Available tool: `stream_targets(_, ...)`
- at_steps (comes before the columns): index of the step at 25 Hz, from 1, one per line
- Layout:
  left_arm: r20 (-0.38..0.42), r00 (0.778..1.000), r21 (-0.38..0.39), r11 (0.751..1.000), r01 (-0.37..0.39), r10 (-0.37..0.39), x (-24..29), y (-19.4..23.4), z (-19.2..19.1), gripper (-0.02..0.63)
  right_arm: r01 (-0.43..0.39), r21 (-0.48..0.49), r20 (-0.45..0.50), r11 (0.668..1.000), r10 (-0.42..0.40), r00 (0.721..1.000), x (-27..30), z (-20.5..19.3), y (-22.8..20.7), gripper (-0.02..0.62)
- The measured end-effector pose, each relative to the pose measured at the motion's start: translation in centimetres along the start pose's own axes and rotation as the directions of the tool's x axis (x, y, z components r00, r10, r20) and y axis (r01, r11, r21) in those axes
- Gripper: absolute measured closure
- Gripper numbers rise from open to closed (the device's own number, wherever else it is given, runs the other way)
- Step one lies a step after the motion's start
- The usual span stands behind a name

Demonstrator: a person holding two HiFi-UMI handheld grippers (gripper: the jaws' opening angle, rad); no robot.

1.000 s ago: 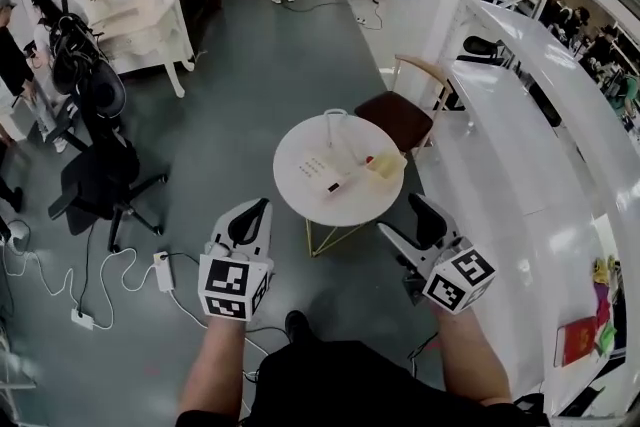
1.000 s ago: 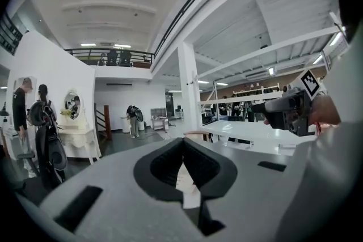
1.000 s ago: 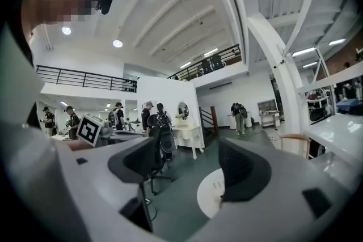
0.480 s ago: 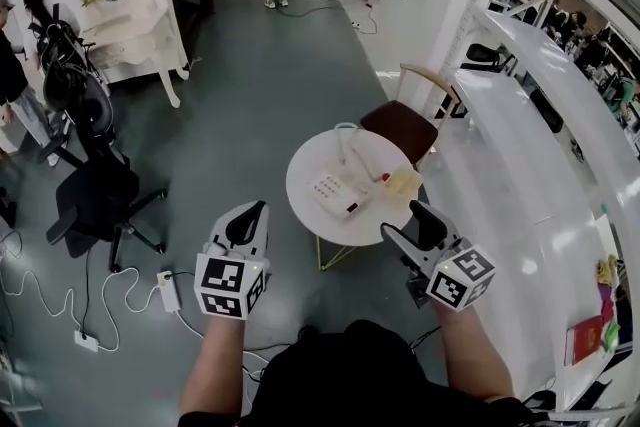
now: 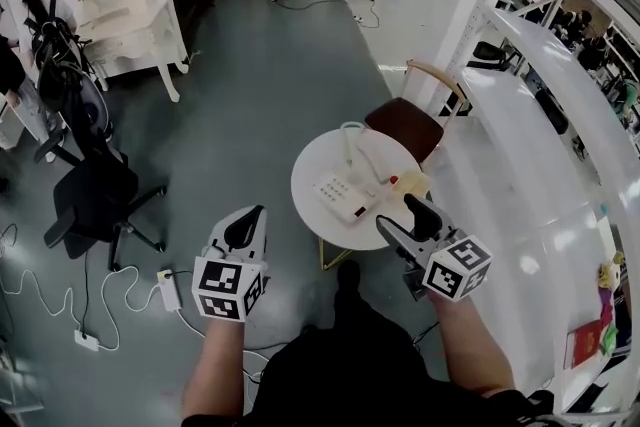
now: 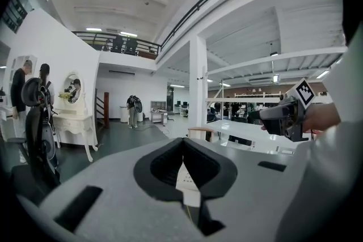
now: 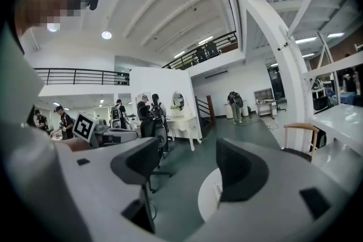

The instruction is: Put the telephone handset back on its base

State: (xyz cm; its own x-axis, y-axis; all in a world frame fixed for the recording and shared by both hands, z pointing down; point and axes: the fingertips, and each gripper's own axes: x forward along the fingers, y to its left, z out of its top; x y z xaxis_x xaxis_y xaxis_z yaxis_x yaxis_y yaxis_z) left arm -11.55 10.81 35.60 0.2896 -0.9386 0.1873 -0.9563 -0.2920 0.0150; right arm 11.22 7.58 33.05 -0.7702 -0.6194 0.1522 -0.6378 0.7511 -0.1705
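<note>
A white telephone [image 5: 343,195] with a keypad lies on the round white table [image 5: 320,165], and its cord [image 5: 350,140] arches toward the far edge. From here I cannot tell the handset from the base. My left gripper [image 5: 247,227] is shut and empty, short of the table on its left. Between its pads in the left gripper view [image 6: 184,147] a sliver of the telephone [image 6: 187,177] shows. My right gripper [image 5: 408,220] [image 7: 190,164] hangs at the table's near right edge. It is open, its jaws have just been closing, and nothing is between them.
A yellow thing [image 5: 412,183] and a small red thing [image 5: 393,180] lie to the right of the telephone. A wooden chair [image 5: 405,120] stands behind the table and a black office chair [image 5: 95,200] to the left. Cables and a power strip [image 5: 168,290] lie on the floor. A long white counter [image 5: 540,115] runs along the right.
Both grippers and the head have come nearer the table. The right gripper, earlier short of the table, now reaches its near edge. Its jaws stand a little narrower.
</note>
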Motion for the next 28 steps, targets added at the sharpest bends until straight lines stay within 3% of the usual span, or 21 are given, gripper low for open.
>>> stream_targets(8, -0.034, 0.999, -0.033, 0.999, 0.001, -0.002, 5.6, 1.9, -0.6, 0.597, -0.014, -0.001, -0.023, 1.000, 0.014, 1.000, 4.7, 0.6, -4.3, 0.298)
stream_targets(16, -0.099, 0.995, -0.097, 0.995, 0.024, -0.034, 16.1, 3.5, -1.3, 0.597, 0.025, 0.065, -0.092, 0.998, -0.019, 0.996, 10.0, -1.2, -14.3, 0.315)
stream_targets(24, -0.176, 0.984, -0.091, 0.996, 0.023, -0.039, 27.7, 4.8, -1.0, 0.597, 0.059, 0.117, -0.150, 0.991, -0.041, 0.988, 16.4, -2.1, -25.8, 0.328)
stream_targets(28, -0.200, 0.978, -0.065, 0.997, 0.052, -0.064, 31.8, 3.6, -0.3, 0.597, 0.036, 0.117, -0.189, 0.992, -0.013, 0.982, 19.0, -2.8, -28.7, 0.331)
